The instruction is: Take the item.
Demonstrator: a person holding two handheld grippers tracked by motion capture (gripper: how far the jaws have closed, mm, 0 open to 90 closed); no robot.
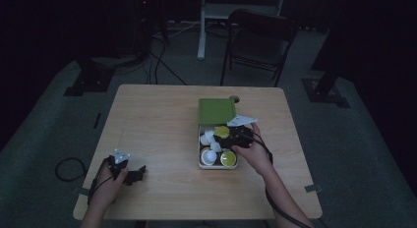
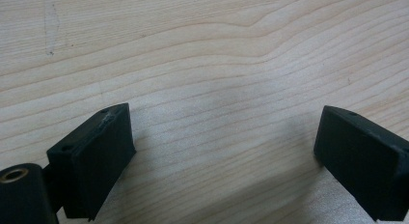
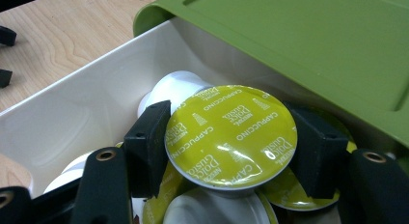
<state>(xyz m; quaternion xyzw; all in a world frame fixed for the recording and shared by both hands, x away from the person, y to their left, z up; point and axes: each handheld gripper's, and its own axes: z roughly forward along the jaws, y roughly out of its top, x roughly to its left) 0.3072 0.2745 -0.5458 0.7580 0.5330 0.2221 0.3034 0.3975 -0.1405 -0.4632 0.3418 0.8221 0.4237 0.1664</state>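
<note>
Right gripper (image 3: 230, 137) first: its two black jaws are pressed against opposite edges of a round coffee capsule with a yellow-green foil lid printed "Cappuccino" (image 3: 230, 136), pinching it inside the box. That capsule sits among more white-bodied capsules (image 3: 176, 89), some foil-up, some on their sides, all heaped in a white rectangular plastic box (image 3: 72, 122). Over the far half of the box rests a flat olive-green lid (image 3: 308, 45), so the capsules show at the open near half.

From the high view, the box (image 1: 199, 148) lies right of the table's centre, the green lid (image 1: 217, 111) at its far end, and the person's right hand (image 1: 253, 150) reaches in from the right side with the gripper (image 1: 235, 134) over the capsules.

Over to the left gripper (image 1: 135, 173): it rests near the table's front left corner, held in the left hand (image 1: 110, 181), well apart from the box. In its own view the jaws stand spread wide, nothing between them but bare board.

The surface is a light wooden table with clear grain (image 2: 202, 60), square with rounded corners. Around it, a dim room: grey carpet floor (image 1: 354, 154), a dark folding chair (image 1: 260, 41) behind the table, a white stand (image 1: 204, 21) beside it, cables (image 1: 69, 168) on the floor at left.
</note>
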